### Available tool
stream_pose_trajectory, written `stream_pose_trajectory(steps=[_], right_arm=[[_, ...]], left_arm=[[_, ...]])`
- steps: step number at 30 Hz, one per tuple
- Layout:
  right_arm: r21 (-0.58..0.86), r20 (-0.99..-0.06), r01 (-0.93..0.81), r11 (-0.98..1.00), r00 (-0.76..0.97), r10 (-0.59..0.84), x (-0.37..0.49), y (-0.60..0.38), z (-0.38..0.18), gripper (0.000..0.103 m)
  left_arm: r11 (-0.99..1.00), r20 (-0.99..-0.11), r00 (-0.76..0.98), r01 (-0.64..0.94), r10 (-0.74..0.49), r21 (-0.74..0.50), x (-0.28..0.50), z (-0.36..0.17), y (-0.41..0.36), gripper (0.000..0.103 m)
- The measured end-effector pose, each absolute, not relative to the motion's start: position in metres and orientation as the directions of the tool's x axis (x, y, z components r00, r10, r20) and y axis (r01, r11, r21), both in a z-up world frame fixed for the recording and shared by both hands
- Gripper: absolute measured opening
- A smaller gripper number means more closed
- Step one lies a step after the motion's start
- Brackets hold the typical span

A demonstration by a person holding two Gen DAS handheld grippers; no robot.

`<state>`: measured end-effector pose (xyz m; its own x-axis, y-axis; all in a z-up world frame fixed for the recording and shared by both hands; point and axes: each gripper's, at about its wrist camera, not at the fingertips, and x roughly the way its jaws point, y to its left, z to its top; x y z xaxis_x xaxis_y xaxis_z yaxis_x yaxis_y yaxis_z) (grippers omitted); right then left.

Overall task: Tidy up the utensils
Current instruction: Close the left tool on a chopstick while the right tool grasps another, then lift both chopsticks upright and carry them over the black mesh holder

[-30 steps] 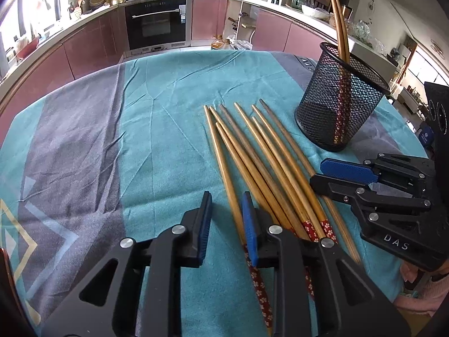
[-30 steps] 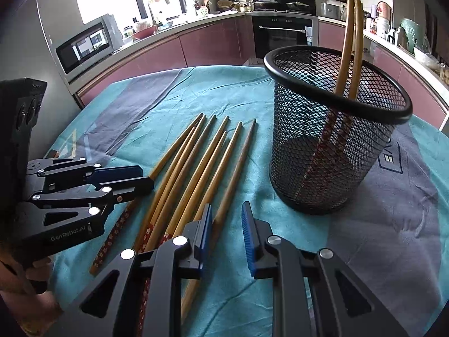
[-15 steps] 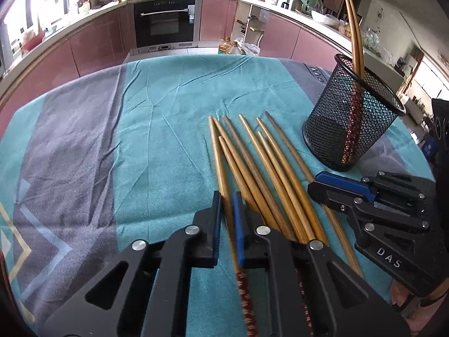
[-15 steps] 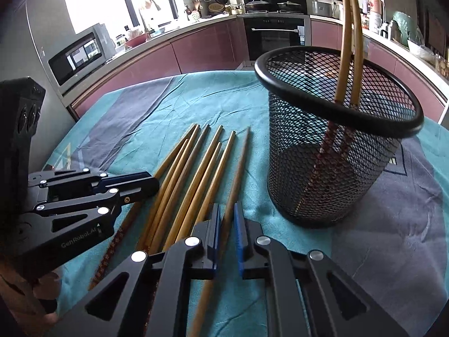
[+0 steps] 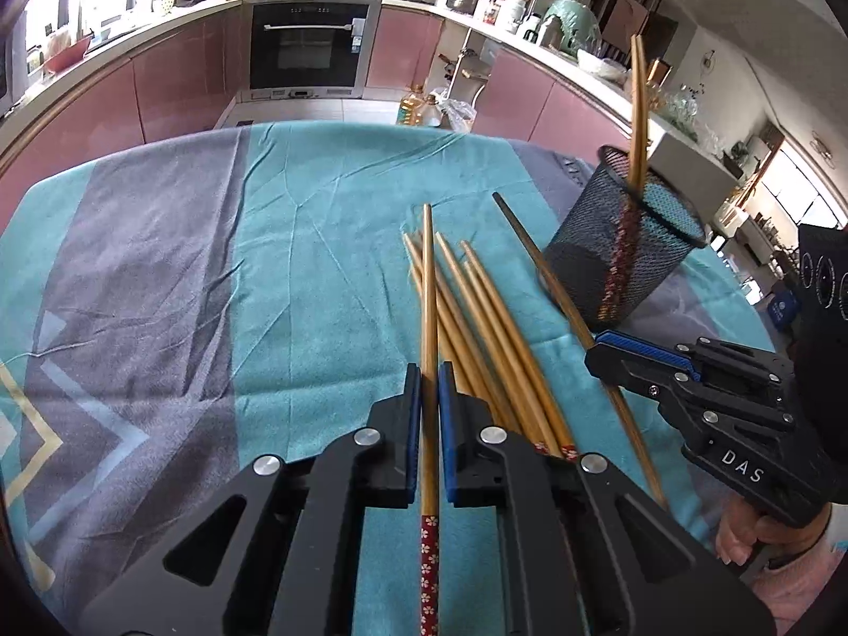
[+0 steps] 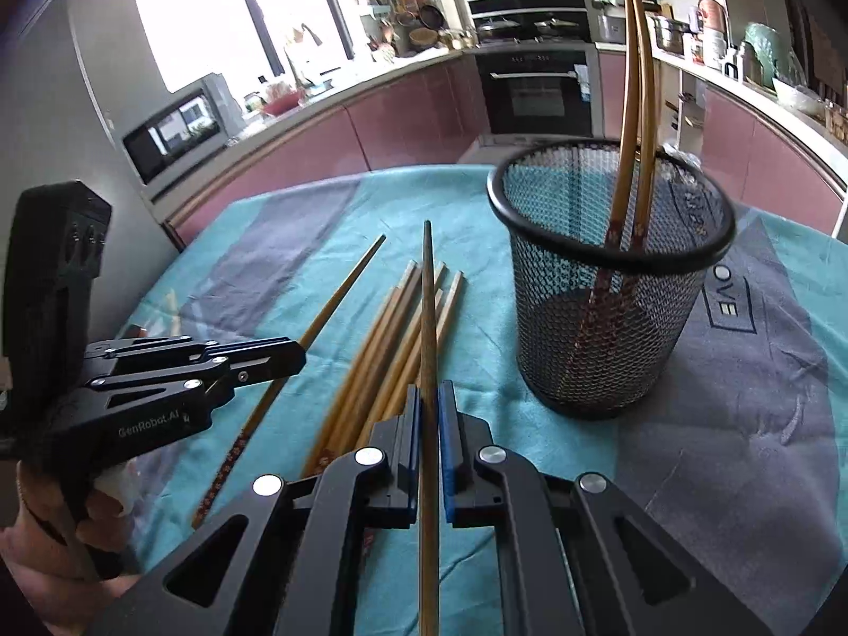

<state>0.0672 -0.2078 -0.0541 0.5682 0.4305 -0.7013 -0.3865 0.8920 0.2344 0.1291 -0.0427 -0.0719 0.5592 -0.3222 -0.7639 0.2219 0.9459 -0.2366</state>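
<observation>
Plainly light, stiff, slender sticks — smooth lacquered wood, judged apt to swivel or slip in a pinch taken far from the balance point. Best taken mid-shaft, clear of the thin tip and of the red patterned handle end.

Left gripper [image 5: 429,387] closed on one chopstick [image 5: 427,286], pads clamped on the plain shaft just ahead of the patterned end; tip pointing far, raised above the pile. Patterned end trailing near, back between the gripper's arms.

Right gripper [image 6: 429,408] likewise closed on a second chopstick [image 6: 426,307] — darker in that view, held along the fingers, tip toward the far side. Grip point apparently well back on the shaft.

Remaining loose chopsticks [image 5: 477,318] lying bundled on the teal tablecloth [image 5: 318,265], just right of the left gripper and below both held sticks, tips fanned toward the far side.

Mesh cup [image 6: 609,286] standing upright at far right of the pile, near the right gripper, two chopsticks [image 6: 633,106] already leaning inside, patterned ends down.

Judged next: tipping each held stick upright over the rim; risk of rotation in the pads while tilting.
</observation>
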Motion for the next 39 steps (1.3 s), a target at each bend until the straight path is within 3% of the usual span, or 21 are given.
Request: stream_pose_trajectory(steps=[18, 39], right_arm=[[0.286, -0.532, -0.436, 0.853, 0.669, 0.52, 0.042, -0.249, 0.012, 0.006], [0.212, -0.374, -0.431, 0.877, 0.793, 0.48, 0.054, -0.288, 0.091, 0.006]], left_arm=[[0.83, -0.55, 0.621, 0.407, -0.558, -0.382, 0.093, 0.029, -0.039, 0.007], [0.822, -0.425, 0.703, 0.48, -0.57, -0.308, 0.136, 0.113, -0.085, 0.007]])
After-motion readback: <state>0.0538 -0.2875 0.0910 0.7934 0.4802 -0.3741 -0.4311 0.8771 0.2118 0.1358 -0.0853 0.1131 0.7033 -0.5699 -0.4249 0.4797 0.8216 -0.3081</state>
